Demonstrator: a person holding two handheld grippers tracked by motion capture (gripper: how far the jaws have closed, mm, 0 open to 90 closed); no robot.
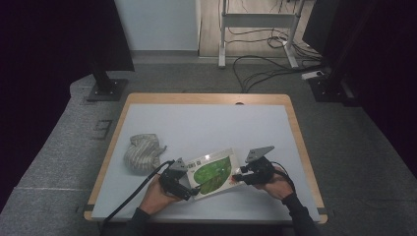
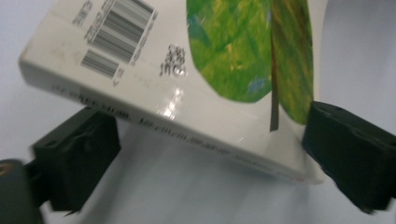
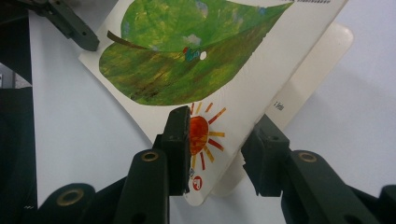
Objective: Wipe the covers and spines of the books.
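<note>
A white board book (image 1: 211, 174) with a big green leaf on its cover lies near the table's front edge between both hands. My right gripper (image 1: 237, 178) is shut on the cover's corner (image 3: 205, 135) beside a small orange sun. That cover is lifted off the pages below (image 3: 317, 65). My left gripper (image 1: 193, 189) stands open at the book's opposite end. In the left gripper view its wide-apart jaws (image 2: 208, 123) flank the spine edge by the barcode (image 2: 116, 37), without clearly pressing on it. One of its fingers (image 3: 70, 23) shows far off in the right gripper view.
A crumpled striped cloth (image 1: 142, 152) lies left of the book. The pale tabletop (image 1: 206, 120) has a wooden rim. Black stands, a desk frame (image 1: 255, 29) and cables are on the grey floor beyond the table.
</note>
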